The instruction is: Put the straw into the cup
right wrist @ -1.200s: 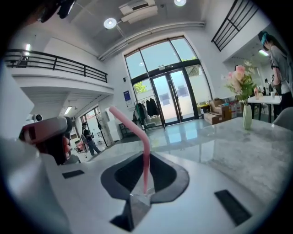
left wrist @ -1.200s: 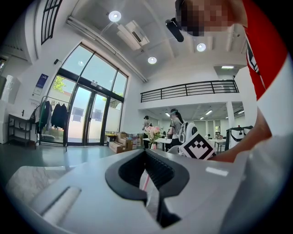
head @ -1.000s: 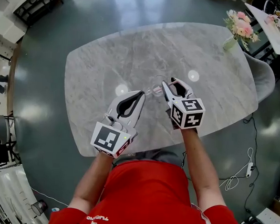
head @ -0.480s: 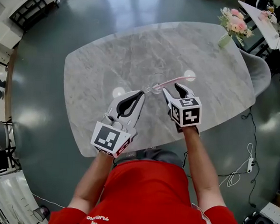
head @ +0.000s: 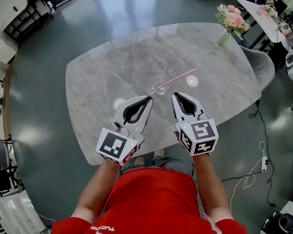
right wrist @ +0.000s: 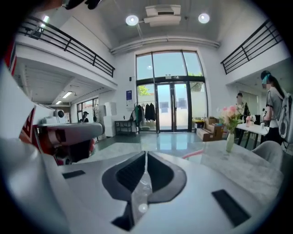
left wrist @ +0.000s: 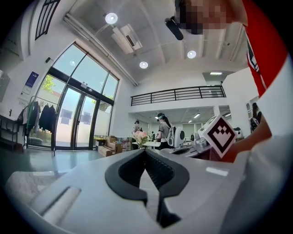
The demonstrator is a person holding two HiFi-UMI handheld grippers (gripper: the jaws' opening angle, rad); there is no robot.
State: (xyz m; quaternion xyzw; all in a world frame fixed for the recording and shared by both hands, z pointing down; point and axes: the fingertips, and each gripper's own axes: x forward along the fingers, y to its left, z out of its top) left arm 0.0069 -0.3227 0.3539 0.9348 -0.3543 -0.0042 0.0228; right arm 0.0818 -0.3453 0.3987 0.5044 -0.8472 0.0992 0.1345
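A small clear cup (head: 157, 89) stands on the marble table (head: 104, 71). The pink straw (head: 178, 79) has its lower end in the cup and leans out to the upper right, held by nothing. My right gripper (head: 173, 94) is just in front of the cup. Its jaws are closing, their tips are together, and nothing is between them (right wrist: 145, 154). Beyond them a bit of the straw (right wrist: 193, 154) shows. My left gripper (head: 149, 97) sits just to the near left of the cup, shut and empty (left wrist: 145, 151).
A vase of pink flowers (head: 229, 20) stands at the table's far right edge. A grey chair (head: 262, 64) is beside that edge. A white cable (head: 260, 164) lies on the floor to the right. People stand at tables in the background (right wrist: 274, 109).
The right gripper has let go of the straw and drawn back toward me from the cup. The straw now leans freely in the cup. The left gripper has barely shifted.
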